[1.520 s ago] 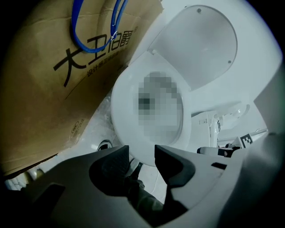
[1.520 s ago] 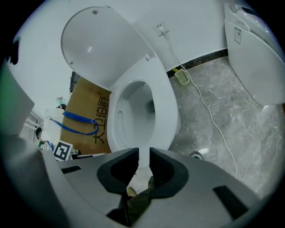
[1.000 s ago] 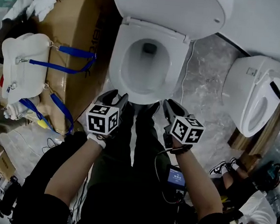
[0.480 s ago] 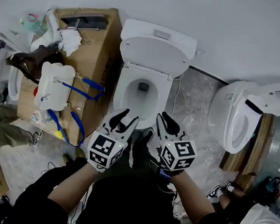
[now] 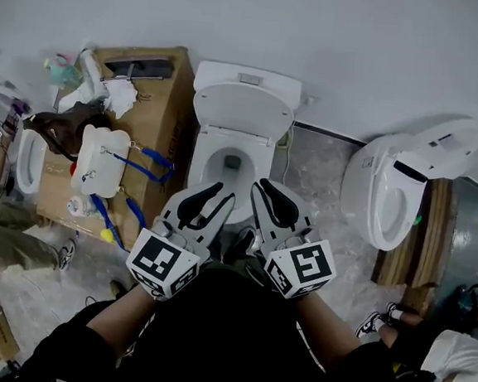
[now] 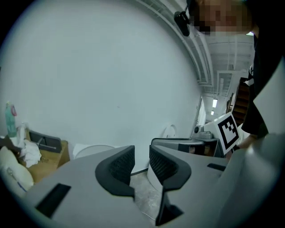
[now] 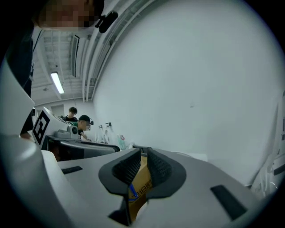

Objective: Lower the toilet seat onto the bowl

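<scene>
While the person is holding both grippers out in the head view, the seat is lying flat on the bowl, and the lid is standing up behind it. The left gripper and right gripper are hanging side by side, touching nothing.

In the left gripper view, its fingers have just been closing and are sitting a little apart, with nothing between.

In the right gripper view, its fingers have been closing too, leaving a thin gap and holding nothing. A box is showing through it.

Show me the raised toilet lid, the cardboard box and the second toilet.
raised toilet lid (image 5: 243, 111), head view, middle of its face
cardboard box (image 5: 169, 97), head view, bare brown top
second toilet (image 5: 358, 185), head view, outer bowl wall
</scene>
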Available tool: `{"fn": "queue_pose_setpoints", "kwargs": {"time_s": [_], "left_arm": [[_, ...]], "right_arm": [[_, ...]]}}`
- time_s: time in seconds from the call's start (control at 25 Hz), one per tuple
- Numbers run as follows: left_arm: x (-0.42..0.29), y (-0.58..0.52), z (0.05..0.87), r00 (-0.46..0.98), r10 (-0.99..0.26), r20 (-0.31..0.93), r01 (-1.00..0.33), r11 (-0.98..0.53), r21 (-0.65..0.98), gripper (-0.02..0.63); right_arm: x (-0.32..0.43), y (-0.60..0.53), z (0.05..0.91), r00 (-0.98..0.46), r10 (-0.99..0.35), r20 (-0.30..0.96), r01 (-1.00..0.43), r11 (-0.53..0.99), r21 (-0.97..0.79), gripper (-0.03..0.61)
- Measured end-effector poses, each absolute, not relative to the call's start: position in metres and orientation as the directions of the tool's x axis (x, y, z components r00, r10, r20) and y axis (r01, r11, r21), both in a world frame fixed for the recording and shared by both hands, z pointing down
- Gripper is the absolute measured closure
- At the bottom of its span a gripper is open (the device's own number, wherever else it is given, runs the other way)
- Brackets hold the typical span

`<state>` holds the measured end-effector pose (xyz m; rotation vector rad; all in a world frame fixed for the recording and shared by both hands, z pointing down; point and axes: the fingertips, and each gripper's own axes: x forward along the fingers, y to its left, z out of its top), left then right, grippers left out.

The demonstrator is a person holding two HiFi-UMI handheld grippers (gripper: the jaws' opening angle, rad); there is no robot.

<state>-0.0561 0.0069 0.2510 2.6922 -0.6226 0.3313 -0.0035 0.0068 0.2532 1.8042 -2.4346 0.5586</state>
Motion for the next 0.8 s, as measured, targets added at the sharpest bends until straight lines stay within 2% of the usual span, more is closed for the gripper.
{"fn": "queue_pose_setpoints", "kwargs": {"time_s": [0.12, 0.2, 0.28, 0.44, 0.8], "left_arm": [[-0.059, 0.010, 0.226, 0.889, -0.376, 0.262, -0.442, -0.853, 0.276, 0.503], [-0.060, 0.011, 0.210, 0.905, -0.361, 0.225, -0.419, -0.844, 0.335, 0.503], [-0.057, 0.012, 0.194, 0.921, -0.346, 0.177, -0.389, -0.836, 0.388, 0.503], [-0.049, 0.010, 0.173, 0.940, -0.320, 0.116, -0.340, -0.860, 0.380, 0.505], [-0.058, 0.011, 0.202, 0.944, -0.284, 0.166, -0.328, -0.847, 0.418, 0.511]], "right_arm": [[-0.001, 0.011, 0.211, -0.308, -0.934, 0.180, -0.934, 0.262, -0.243, 0.512], [0.007, 0.014, 0.187, -0.276, -0.950, 0.143, -0.942, 0.238, -0.237, 0.517], [0.016, 0.018, 0.170, -0.247, -0.961, 0.122, -0.947, 0.213, -0.239, 0.534], [0.029, 0.021, 0.154, -0.221, -0.971, 0.093, -0.956, 0.197, -0.217, 0.535], [0.026, 0.036, 0.148, -0.268, -0.963, 0.018, -0.924, 0.252, -0.288, 0.535]]}}
